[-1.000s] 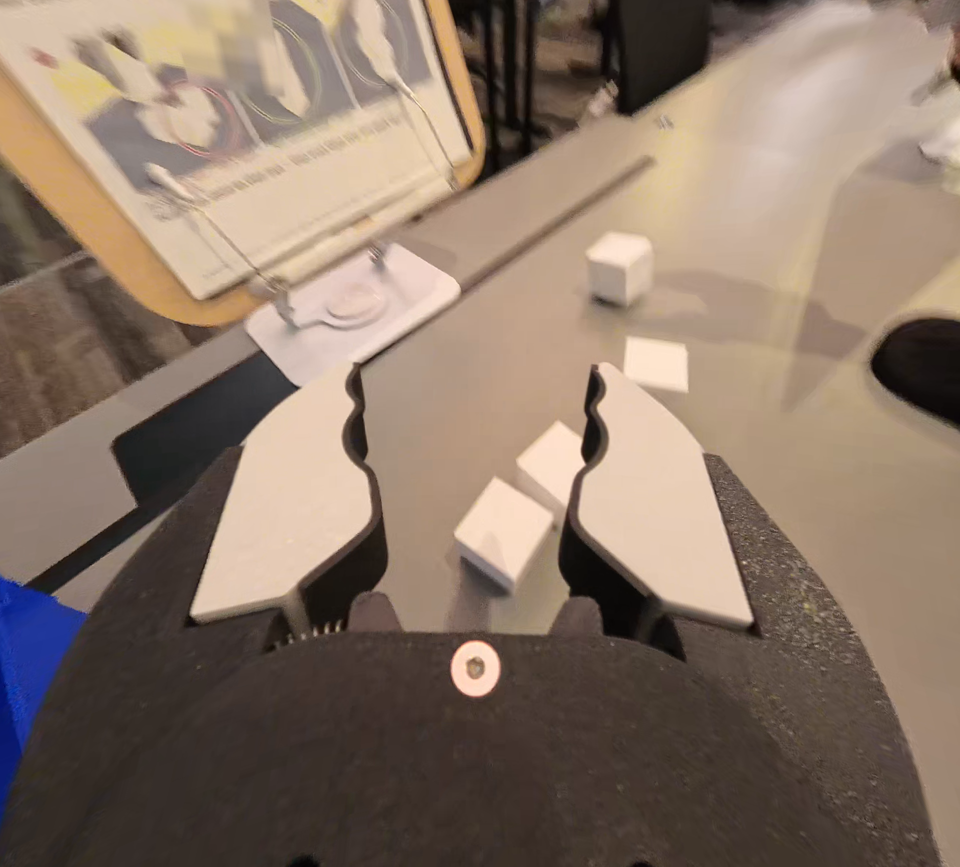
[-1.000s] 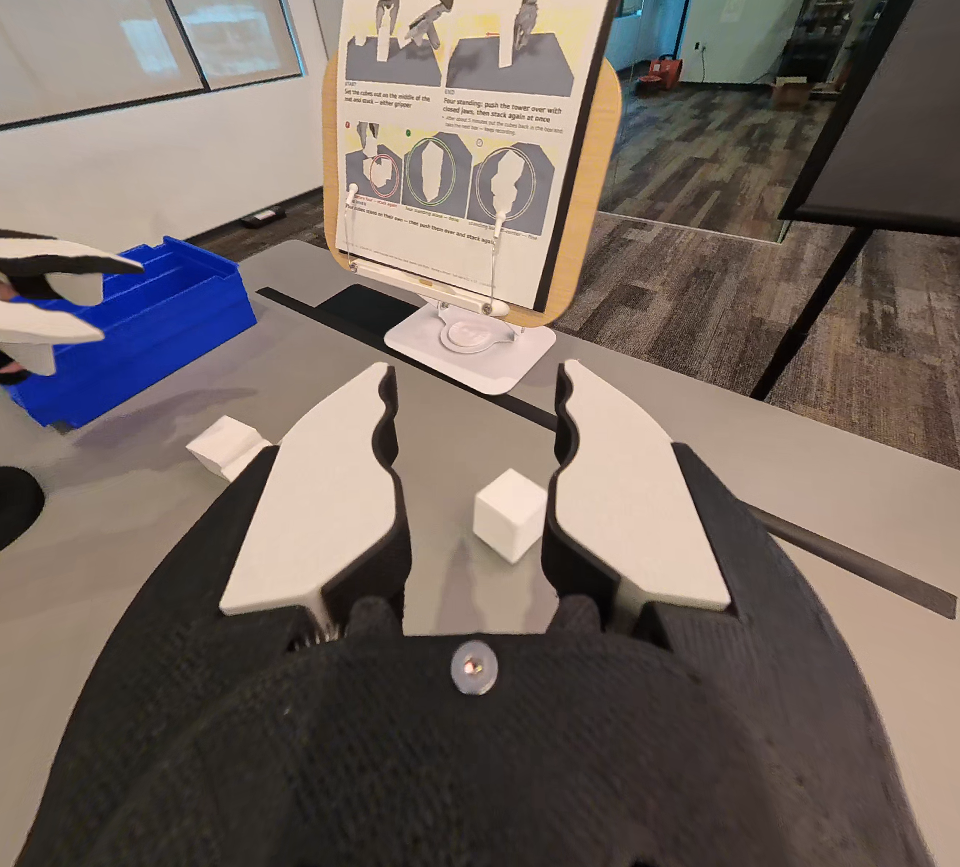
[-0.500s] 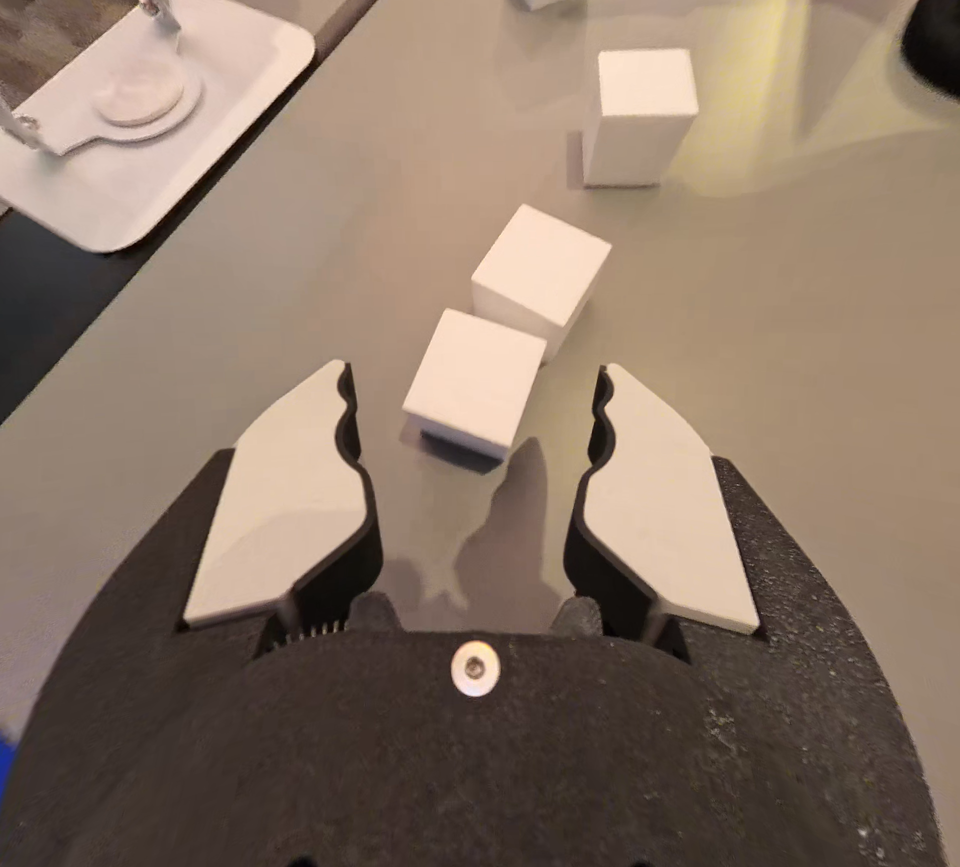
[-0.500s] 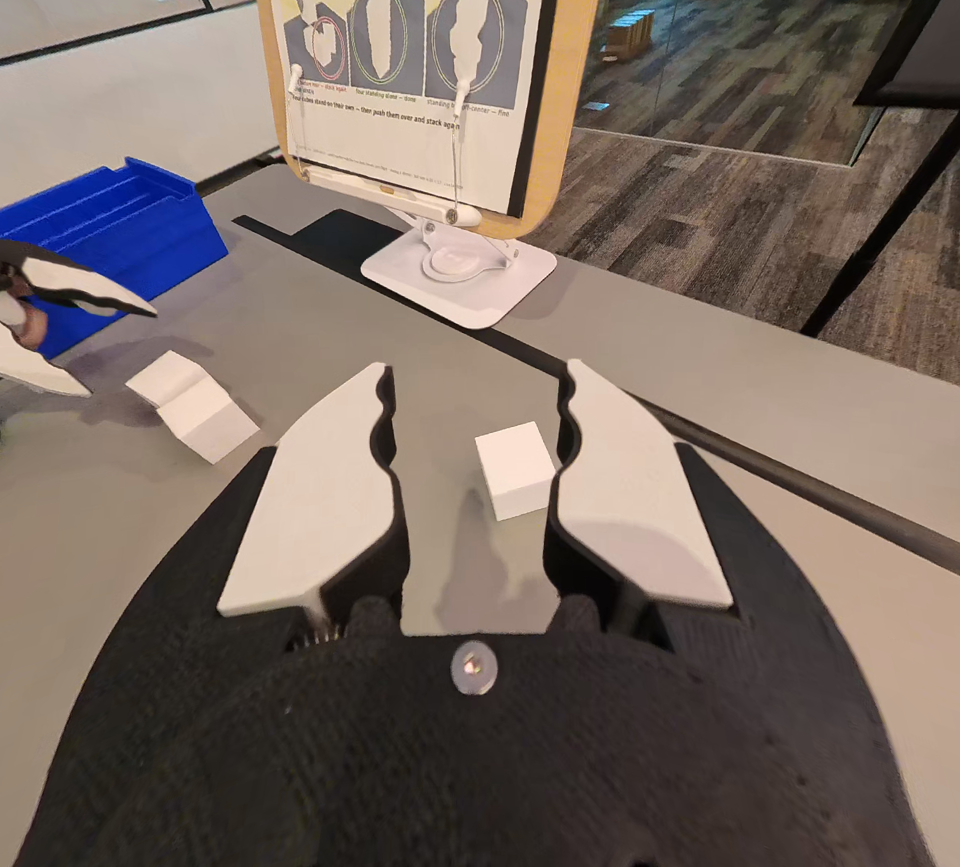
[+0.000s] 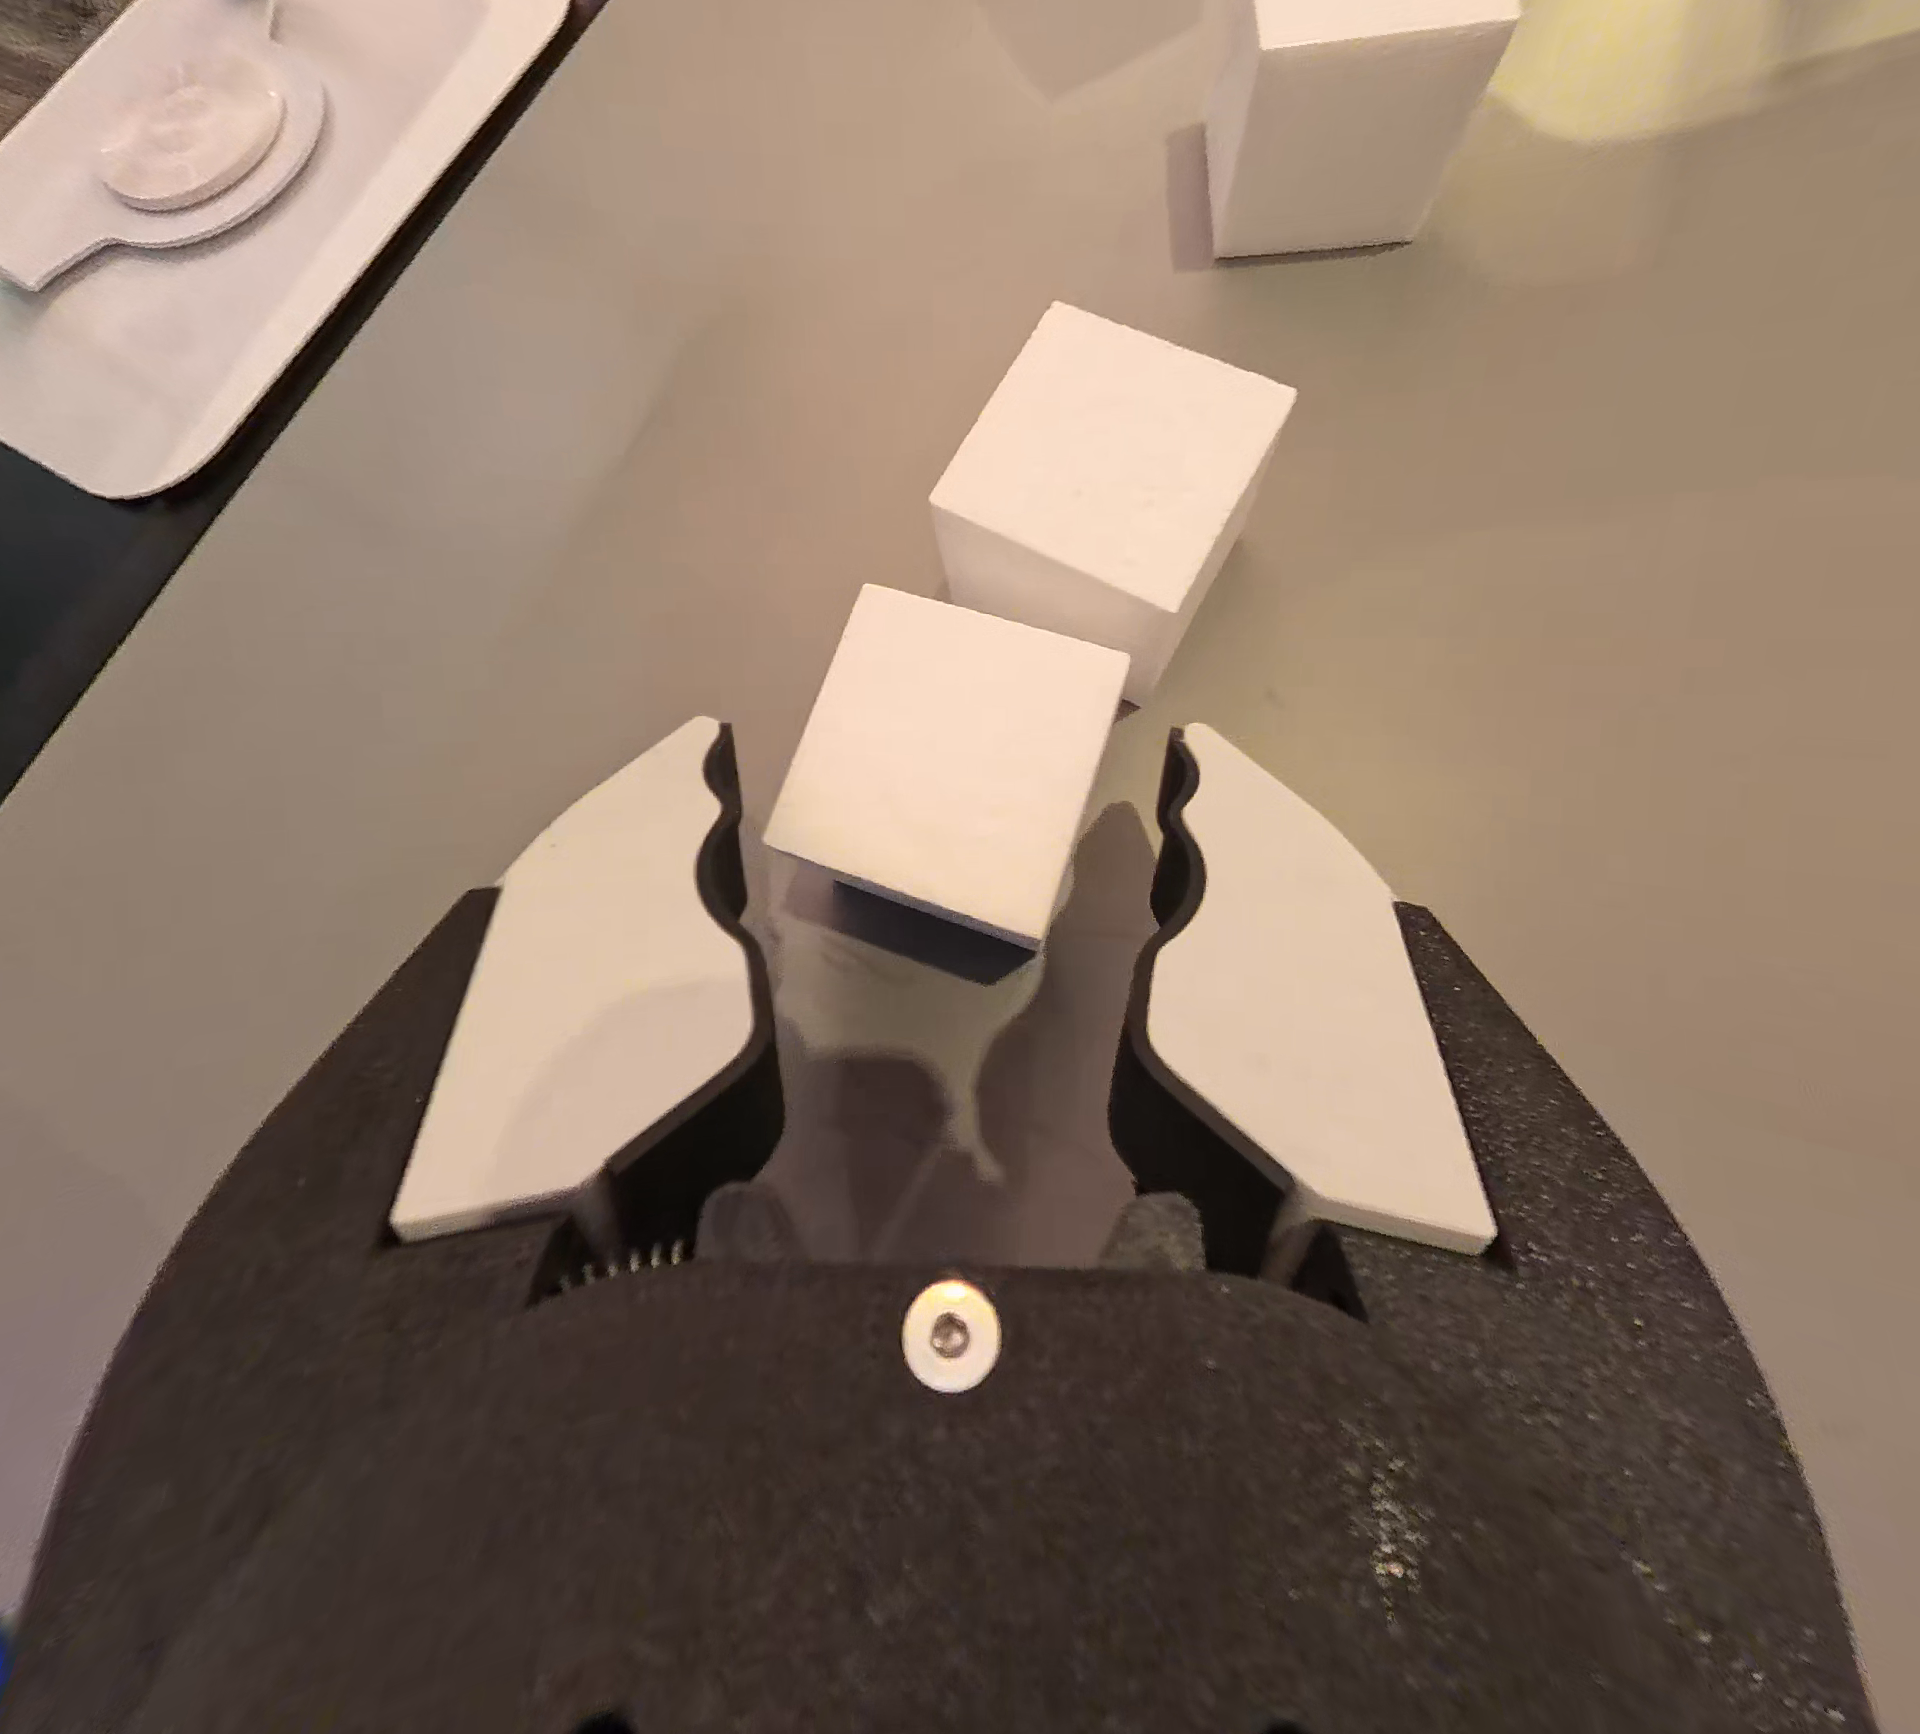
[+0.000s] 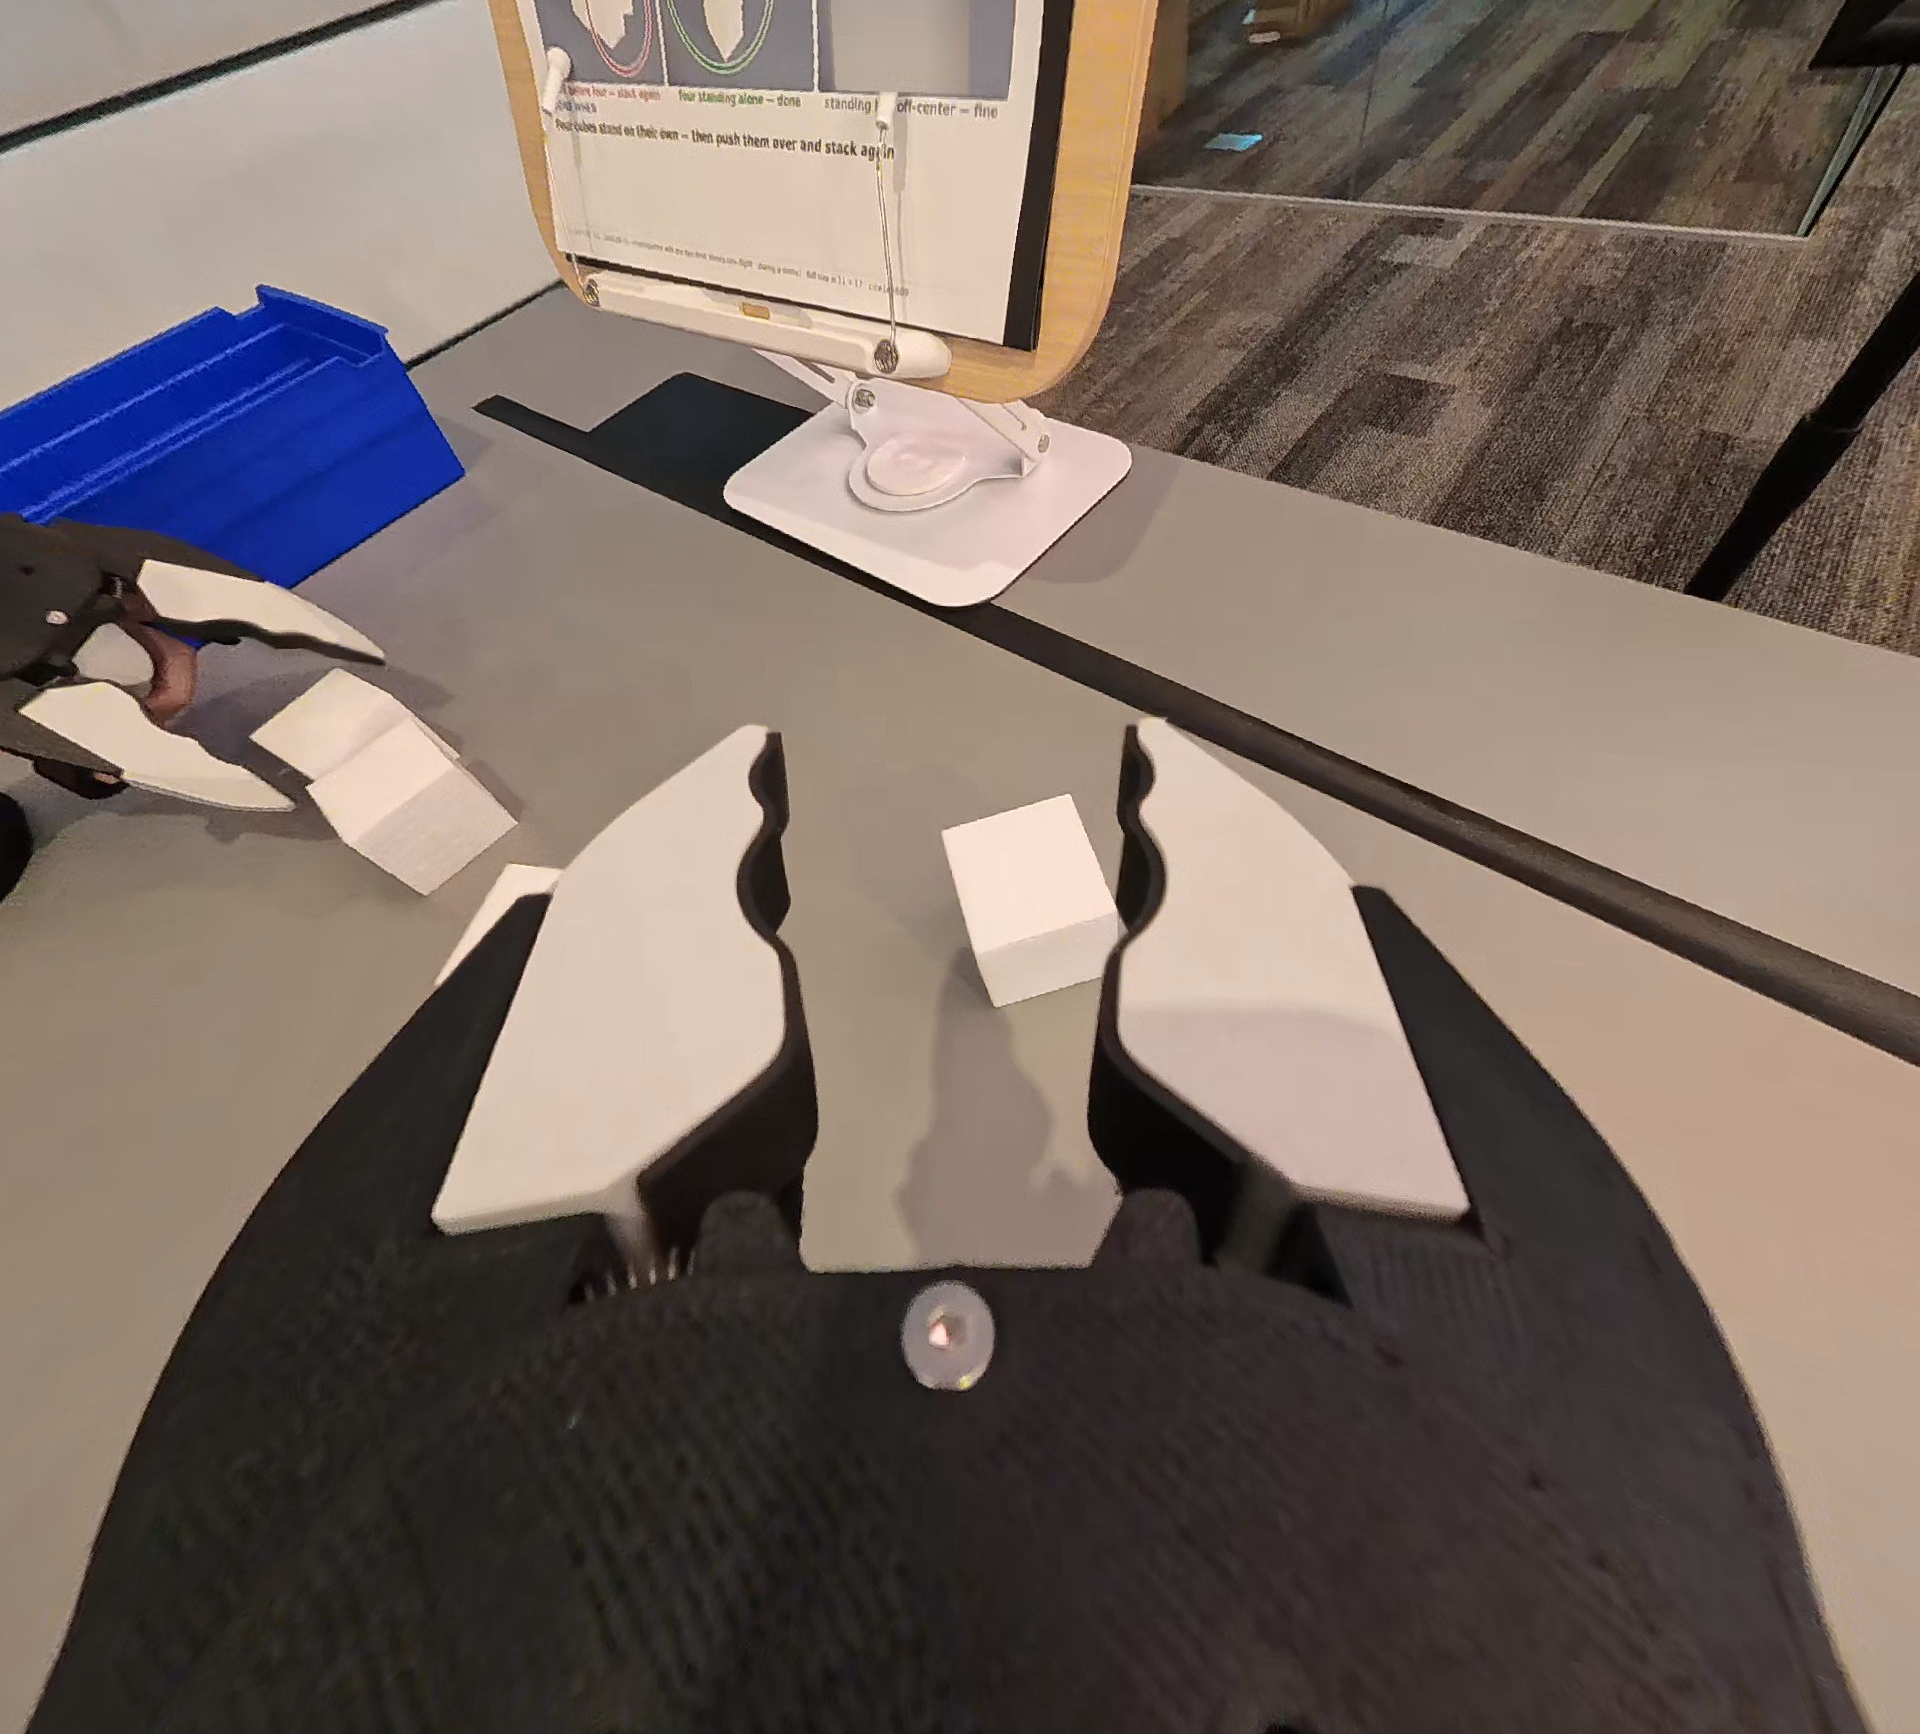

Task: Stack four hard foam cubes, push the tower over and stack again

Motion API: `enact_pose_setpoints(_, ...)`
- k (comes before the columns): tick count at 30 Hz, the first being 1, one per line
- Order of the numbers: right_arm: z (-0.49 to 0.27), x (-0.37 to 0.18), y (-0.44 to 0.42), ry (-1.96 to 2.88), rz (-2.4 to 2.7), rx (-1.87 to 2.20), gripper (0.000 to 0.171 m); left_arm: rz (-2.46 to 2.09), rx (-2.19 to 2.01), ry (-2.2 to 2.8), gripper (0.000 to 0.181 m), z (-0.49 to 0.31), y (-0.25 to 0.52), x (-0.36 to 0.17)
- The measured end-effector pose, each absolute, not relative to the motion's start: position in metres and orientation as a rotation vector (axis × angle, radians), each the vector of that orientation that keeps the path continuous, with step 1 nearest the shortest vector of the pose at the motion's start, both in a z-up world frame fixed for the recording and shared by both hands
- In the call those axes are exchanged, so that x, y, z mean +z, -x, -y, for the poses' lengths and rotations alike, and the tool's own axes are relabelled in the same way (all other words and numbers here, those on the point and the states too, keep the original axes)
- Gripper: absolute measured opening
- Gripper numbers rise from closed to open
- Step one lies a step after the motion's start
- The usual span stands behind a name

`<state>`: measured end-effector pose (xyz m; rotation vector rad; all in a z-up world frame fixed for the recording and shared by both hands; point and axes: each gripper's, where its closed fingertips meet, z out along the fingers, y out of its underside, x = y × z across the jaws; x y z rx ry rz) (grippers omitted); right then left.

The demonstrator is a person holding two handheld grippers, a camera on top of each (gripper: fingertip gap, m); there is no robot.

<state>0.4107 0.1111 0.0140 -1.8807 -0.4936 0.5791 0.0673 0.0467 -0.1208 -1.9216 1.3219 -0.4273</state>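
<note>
Cube [image 5: 940,775] now sits between the lowered, open left tongs [image 5: 951,754].

Grey desk [image 6: 1403,749]: four white foam cubes [image 6: 1029,895] lie scattered mid-desk, a white stand base [image 6: 935,500] at the far edge, blue bin [image 6: 218,448] far-left corner.

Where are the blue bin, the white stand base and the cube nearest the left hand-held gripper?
blue bin [image 6: 223,448], right wrist view, front wall.
white stand base [image 6: 1023,505], right wrist view, flat plate.
nearest cube [image 5: 951,765], left wrist view, top face.
</note>
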Motion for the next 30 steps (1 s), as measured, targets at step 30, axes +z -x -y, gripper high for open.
enact_pose_setpoints(30, -0.128, -0.044, -0.387, 1.905, 0.657, 0.568, 0.076, -1.514, -0.612, 1.756, 0.065, -0.047, -0.126, -0.07)
